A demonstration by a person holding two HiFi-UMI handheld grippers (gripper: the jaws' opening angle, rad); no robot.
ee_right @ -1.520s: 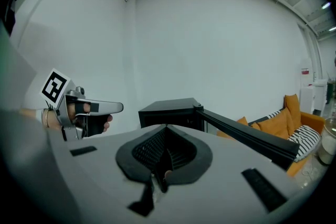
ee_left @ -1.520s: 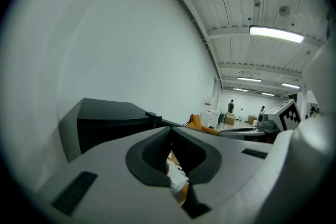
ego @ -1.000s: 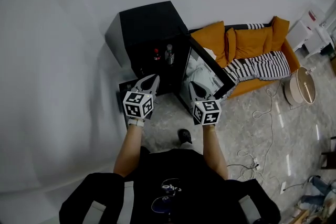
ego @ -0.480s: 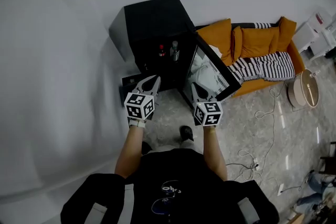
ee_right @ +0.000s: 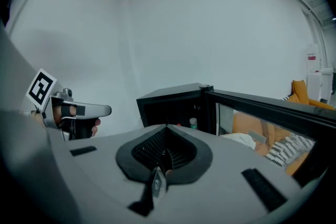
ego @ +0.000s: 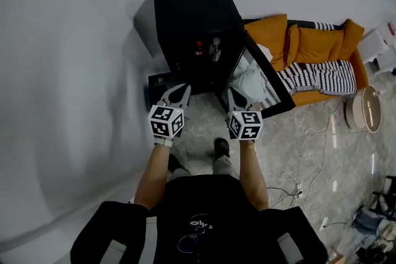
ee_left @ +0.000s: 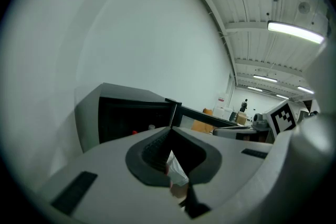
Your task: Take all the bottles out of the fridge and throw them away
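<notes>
Left gripper point(ego: 183, 90) and right gripper point(ego: 231, 94) — both pinched together, empty — before the open black fridge point(ego: 192, 9), two bottles point(ego: 215, 50) inside

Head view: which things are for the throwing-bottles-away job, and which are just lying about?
For the job: fridge, open door, red-capped bottle, grey bottle beside it, left claw, right claw.

Just lying about: orange sofa, striped blanket, floor cables.

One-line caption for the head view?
Left gripper and right gripper, both shut, before the open fridge holding two bottles.
</notes>
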